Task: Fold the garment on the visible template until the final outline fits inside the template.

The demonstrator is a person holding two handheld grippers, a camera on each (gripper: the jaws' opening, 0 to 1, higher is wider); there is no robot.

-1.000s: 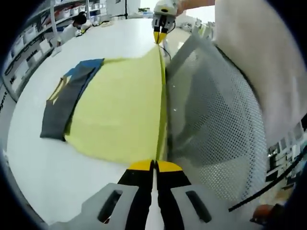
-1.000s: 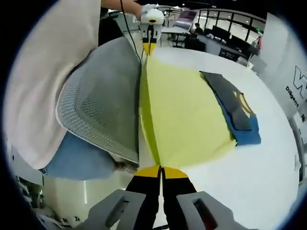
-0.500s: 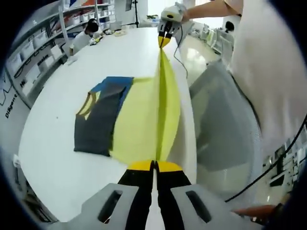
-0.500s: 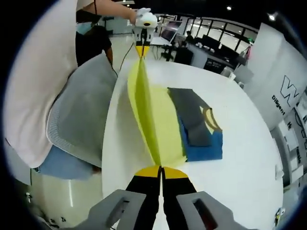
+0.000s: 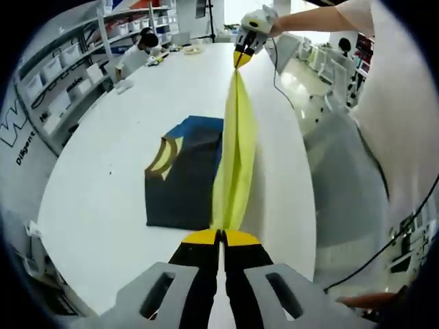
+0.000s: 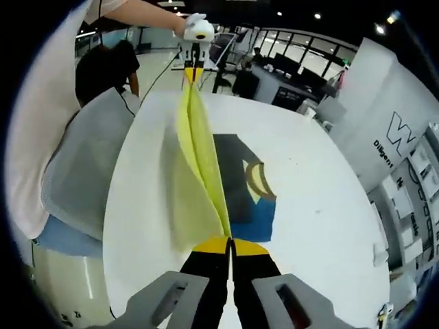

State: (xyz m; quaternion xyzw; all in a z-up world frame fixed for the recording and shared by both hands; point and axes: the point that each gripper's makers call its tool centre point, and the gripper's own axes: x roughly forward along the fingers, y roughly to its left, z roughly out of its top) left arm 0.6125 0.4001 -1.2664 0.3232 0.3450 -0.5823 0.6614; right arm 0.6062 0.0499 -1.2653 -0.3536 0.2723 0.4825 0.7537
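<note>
The left claw (image 5: pixel 221 238) is seen clamped shut on one end of the yellow garment (image 5: pixel 234 157), whose raised edge is stretched straight away from it to the right claw (image 5: pixel 242 58) at the far end. In the right gripper view the same is shown in reverse: the right claw (image 6: pixel 229 245) is closed on the garment (image 6: pixel 195 164), and the left claw (image 6: pixel 193 72) grips the other end. The yellow cloth is held up above the white bench (image 5: pixel 103 178), hanging as a narrow doubled sheet between the two claws. Beside and partly beneath it a dark grey and blue piece (image 5: pixel 180 177) is laid flat on the bench, with a yellow curved band near one end. Its near side is hidden behind the hanging cloth, and whether it is joined to the yellow fabric cannot be told. A grey mesh chair back (image 6: pixel 79 175) is seen just off the bench edge, partly cut off.
</note>
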